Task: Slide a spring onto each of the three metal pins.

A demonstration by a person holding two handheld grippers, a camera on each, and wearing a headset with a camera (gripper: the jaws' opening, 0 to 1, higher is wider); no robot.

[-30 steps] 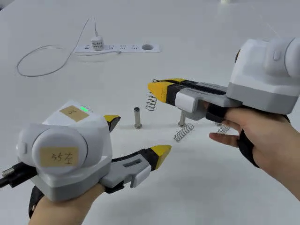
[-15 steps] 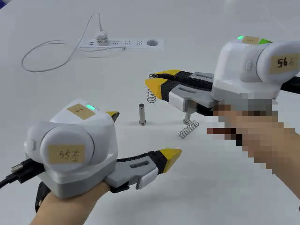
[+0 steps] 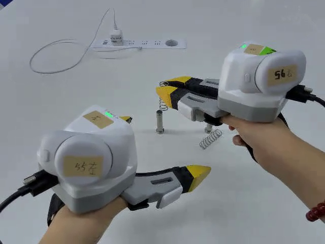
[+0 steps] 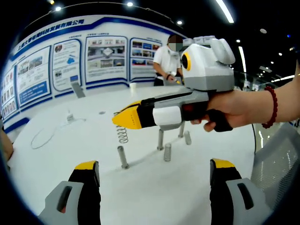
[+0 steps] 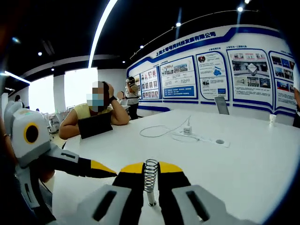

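Observation:
My right gripper (image 3: 174, 87) is shut on a steel spring (image 3: 162, 104) that hangs upright from its yellow tips. The spring's lower end hovers just above and behind an upright metal pin (image 3: 160, 122). In the right gripper view the spring (image 5: 150, 176) stands pinched between the two jaws of that gripper (image 5: 150, 169). A second pin (image 3: 208, 128) stands half hidden under the right gripper, and a loose spring (image 3: 210, 139) lies beside it. My left gripper (image 3: 162, 147) is open and empty, low at the front. In the left gripper view the held spring (image 4: 123, 135) hangs above the nearest pin (image 4: 123, 157), with further pins (image 4: 160, 139) behind.
A white power strip (image 3: 139, 44) with a plug and a looping cable (image 3: 51, 56) lies at the far side of the white table (image 3: 254, 203). A seated person (image 5: 96, 115) and another standing person (image 4: 168, 58) are beyond the table.
My right gripper has carried the spring leftwards, from beside the pin to just above it, and has rolled so its top faces up. The left gripper has stayed open.

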